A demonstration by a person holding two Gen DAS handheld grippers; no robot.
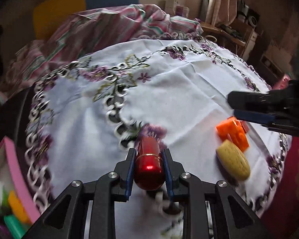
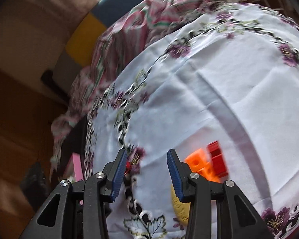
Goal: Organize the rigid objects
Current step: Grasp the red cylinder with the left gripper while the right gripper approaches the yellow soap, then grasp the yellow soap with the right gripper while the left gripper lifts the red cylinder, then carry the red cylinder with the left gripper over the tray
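My left gripper (image 1: 148, 155) is shut on a shiny red metal cylinder (image 1: 148, 169), held lengthwise between the blue pads above the white embroidered tablecloth (image 1: 189, 83). To its right lie an orange plastic block (image 1: 232, 133), a red piece (image 1: 244, 127) behind it and a pale yellow ribbed oval object (image 1: 234, 162). My right gripper (image 1: 234, 104) reaches in from the right edge above them. In the right wrist view the right gripper (image 2: 147, 157) stands open and empty; the orange block (image 2: 199, 166), a red block (image 2: 217, 160) and the yellow oval (image 2: 179, 207) sit just right of its fingers.
A pink box (image 1: 16, 171) with several coloured items stands at the lower left; its pink edge (image 2: 76, 165) shows in the right wrist view too. A crumpled striped cloth (image 1: 113, 25) lies at the table's far side. Shelves and clutter (image 1: 245, 27) stand far right.
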